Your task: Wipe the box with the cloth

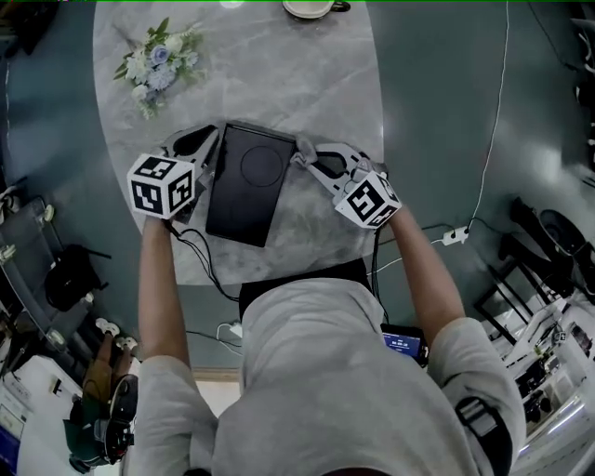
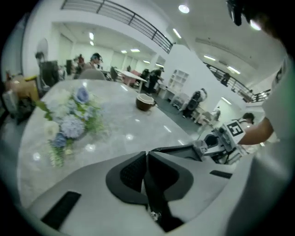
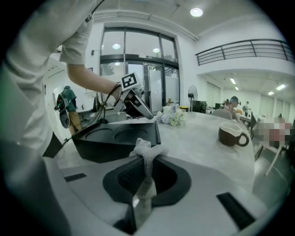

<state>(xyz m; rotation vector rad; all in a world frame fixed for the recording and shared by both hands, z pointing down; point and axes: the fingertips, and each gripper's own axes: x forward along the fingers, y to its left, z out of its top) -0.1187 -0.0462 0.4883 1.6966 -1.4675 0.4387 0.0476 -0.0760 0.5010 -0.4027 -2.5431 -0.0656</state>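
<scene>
A flat black box (image 1: 246, 181) lies on the marble table (image 1: 335, 84) in front of me. My left gripper (image 1: 214, 147) sits at the box's far left edge. In the left gripper view its jaws (image 2: 146, 154) stand nearly together with a thin dark strip of the box's wall (image 2: 179, 150) between the pads. My right gripper (image 1: 303, 156) is at the box's far right edge, shut on a small pale cloth (image 1: 304, 144). The cloth (image 3: 146, 150) bulges out past the fingertips, close to the box (image 3: 115, 140). The left gripper (image 3: 133, 103) shows beyond it.
A bunch of pale blue and white flowers (image 1: 158, 60) lies at the table's far left. A cup (image 1: 311, 7) stands at the far edge. The cup (image 3: 233, 133) is brown in the right gripper view. Cables and a power strip (image 1: 454, 235) lie on the floor at the right.
</scene>
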